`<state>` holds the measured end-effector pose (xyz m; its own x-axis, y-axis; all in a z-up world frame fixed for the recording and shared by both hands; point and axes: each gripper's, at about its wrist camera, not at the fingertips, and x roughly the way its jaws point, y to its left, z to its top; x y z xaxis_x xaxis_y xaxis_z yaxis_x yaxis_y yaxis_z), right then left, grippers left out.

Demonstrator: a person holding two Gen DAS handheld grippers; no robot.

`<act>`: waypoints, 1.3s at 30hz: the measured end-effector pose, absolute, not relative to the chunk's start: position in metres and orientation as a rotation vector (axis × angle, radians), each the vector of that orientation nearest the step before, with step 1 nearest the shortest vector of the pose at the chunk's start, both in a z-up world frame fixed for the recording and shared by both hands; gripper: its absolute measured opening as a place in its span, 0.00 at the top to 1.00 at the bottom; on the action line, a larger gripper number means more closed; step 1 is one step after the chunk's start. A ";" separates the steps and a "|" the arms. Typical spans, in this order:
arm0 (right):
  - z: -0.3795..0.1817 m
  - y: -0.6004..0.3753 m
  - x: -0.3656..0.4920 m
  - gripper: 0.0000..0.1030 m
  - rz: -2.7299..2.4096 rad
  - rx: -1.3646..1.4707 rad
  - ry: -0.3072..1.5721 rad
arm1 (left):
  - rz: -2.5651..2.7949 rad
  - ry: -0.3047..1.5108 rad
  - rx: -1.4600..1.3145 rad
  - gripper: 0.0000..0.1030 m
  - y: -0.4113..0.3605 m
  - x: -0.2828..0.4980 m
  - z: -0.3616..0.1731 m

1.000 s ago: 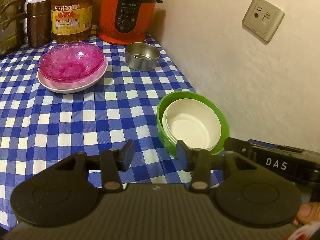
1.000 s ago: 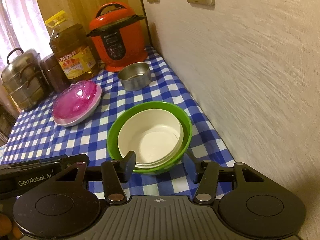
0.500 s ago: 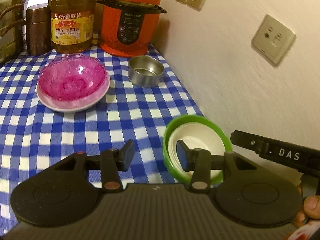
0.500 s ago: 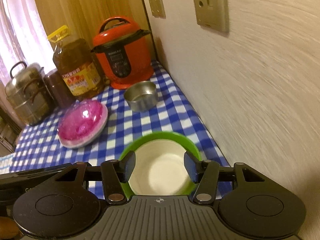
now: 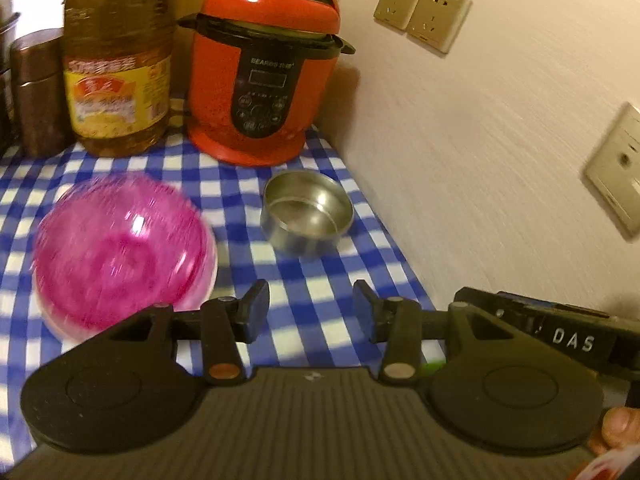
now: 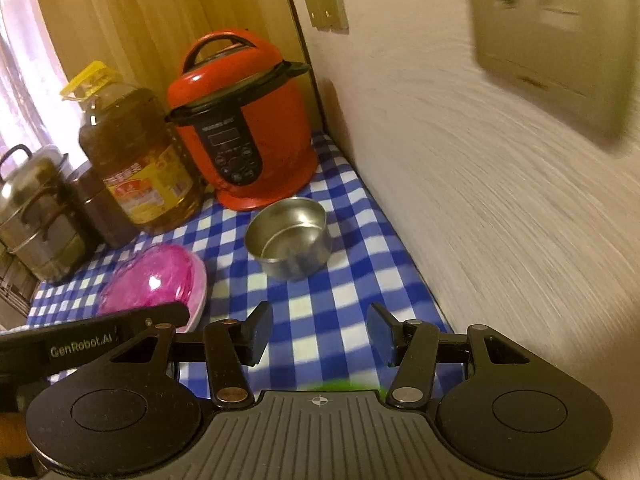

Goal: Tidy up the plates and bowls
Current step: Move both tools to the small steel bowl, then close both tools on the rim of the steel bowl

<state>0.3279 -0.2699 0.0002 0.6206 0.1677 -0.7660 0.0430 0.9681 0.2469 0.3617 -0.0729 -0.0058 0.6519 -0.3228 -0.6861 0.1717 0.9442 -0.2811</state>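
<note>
Left gripper [image 5: 311,310]: jaws parted, nothing between them, above checked cloth [image 5: 320,280]. Right gripper [image 6: 320,334]: likewise parted and empty. Steel bowl [image 6: 289,236]: round, shiny, upright, empty, just before red cooker [image 6: 244,120]. Pink glass bowl [image 5: 120,252]: translucent, blurred, left of steel bowl, on a pale plate [image 6: 200,300].

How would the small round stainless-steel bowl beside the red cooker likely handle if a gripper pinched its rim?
The small round stainless-steel bowl looks rigid and thin-walled, so probably light. Its shiny, smooth wall may slip between flat pads. Upright on a flat base and seemingly empty, it seems unlikely to tip but might slide on the blue checked tablecloth if nudged.
</note>
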 end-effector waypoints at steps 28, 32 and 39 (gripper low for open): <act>-0.095 -0.269 0.502 0.72 0.075 0.250 1.032 | -0.310 0.959 -0.131 0.78 -0.083 0.549 -0.092; -0.106 -0.269 0.509 0.75 0.083 0.276 1.059 | -0.297 0.975 -0.109 0.82 -0.083 0.554 -0.099; -0.117 -0.268 0.516 0.82 0.083 0.296 1.088 | -0.289 0.995 -0.094 0.88 -0.086 0.557 -0.106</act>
